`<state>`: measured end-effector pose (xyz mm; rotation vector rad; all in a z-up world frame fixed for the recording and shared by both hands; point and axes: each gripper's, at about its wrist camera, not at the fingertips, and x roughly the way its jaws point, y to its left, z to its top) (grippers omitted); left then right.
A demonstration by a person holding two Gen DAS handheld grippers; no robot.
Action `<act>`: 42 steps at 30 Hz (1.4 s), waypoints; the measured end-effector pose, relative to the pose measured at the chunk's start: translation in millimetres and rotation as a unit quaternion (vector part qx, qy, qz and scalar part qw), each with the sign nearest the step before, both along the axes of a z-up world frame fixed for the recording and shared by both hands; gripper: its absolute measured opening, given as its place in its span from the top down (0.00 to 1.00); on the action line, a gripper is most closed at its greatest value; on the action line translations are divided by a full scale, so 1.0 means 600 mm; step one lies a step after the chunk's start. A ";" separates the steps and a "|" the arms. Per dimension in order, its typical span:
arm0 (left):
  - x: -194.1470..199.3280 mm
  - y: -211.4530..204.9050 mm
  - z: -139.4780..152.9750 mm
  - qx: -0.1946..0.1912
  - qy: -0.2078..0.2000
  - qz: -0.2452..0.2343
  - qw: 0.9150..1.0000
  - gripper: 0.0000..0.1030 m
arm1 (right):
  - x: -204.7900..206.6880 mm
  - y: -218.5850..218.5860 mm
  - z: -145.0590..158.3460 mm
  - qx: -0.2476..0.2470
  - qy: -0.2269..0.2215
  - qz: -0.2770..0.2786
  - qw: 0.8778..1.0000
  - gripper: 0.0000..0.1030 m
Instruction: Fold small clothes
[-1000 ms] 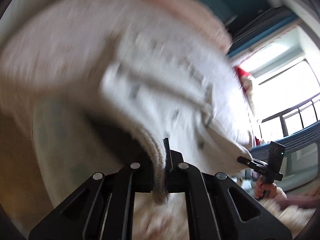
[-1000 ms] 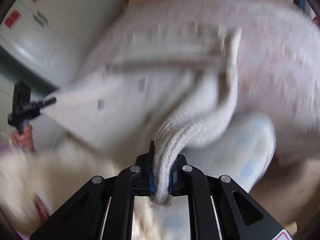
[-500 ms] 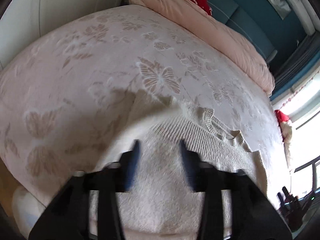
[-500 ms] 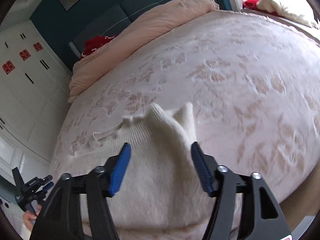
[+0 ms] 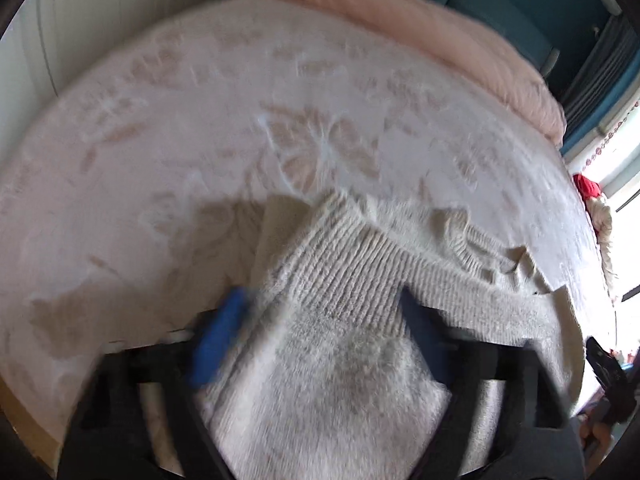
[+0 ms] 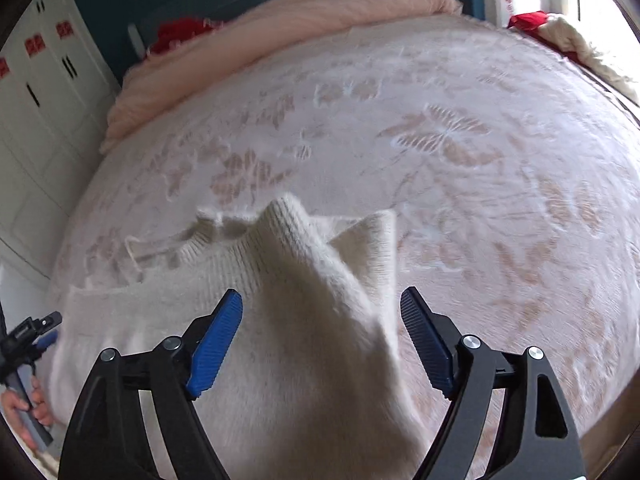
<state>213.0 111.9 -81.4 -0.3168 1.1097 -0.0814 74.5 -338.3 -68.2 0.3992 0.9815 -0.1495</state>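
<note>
Lying on the bedspread (image 6: 500, 208), the cream knitted sweater (image 6: 304, 320) is the landmark for all places given below. It is spread with its ribbed hem and a scalloped edge toward the far side of the bed, and one corner stands up in a soft peak.

At the far left of the sweater, in the right wrist view, the left gripper (image 6: 38, 330) is seen small beside the sweater's left edge, held by a hand (image 6: 28, 404) that the picture border cuts off. In its own view the left gripper (image 5: 320, 344) is blurred by motion. Its jaws are closing with the ribbed part of the sweater between them, but the blur does not let me tell if the pads press the knit.

Over the right part of the sweater, the right gripper (image 6: 322, 340) is released. Its jaws are opening, and the raised peak of knit lies between the blue pads (image 6: 216, 348) without touching them. The near end of the sweater is hidden under the black gripper frames in both views.

Behind the sweater, a pink quilt (image 6: 280, 20) lies along the head of the bed. Something red (image 6: 180, 32) shows behind it, too partly hidden to name. To the far right of the sweater, a red and white item (image 6: 560, 32) lies at the bed edge, washed out by window light.
</note>
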 end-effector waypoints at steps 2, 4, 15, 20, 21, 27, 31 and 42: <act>0.006 0.002 -0.014 0.005 0.023 0.000 1.000 0.92 | 0.018 0.013 -0.020 0.002 0.026 0.028 0.999 0.76; 0.000 0.009 -0.004 -0.008 0.013 -0.001 1.000 0.93 | 0.019 0.027 -0.015 -0.012 0.039 0.040 0.998 0.92; 0.048 0.016 0.130 -0.030 -0.090 0.013 0.995 0.94 | 0.018 -0.052 0.110 0.000 -0.084 -0.031 0.996 0.93; 0.091 -0.020 -0.040 0.054 0.028 0.010 0.998 0.90 | 0.050 -0.051 -0.066 0.001 0.053 -0.033 0.998 0.91; 0.081 -0.022 -0.036 0.058 0.010 0.011 0.998 0.89 | 0.042 -0.046 -0.045 0.001 0.037 -0.039 0.999 0.84; -0.027 -0.024 0.076 0.037 -0.077 0.003 0.996 0.54 | -0.059 0.011 0.089 -0.020 -0.053 0.002 0.998 0.63; -0.125 -0.047 0.088 -0.031 -0.085 -0.018 0.996 0.48 | -0.131 0.111 0.070 0.011 -0.048 0.075 0.996 0.70; -0.176 -0.085 -0.010 0.026 -0.021 -0.035 0.999 0.56 | -0.171 0.176 0.011 0.019 0.004 0.089 0.996 0.91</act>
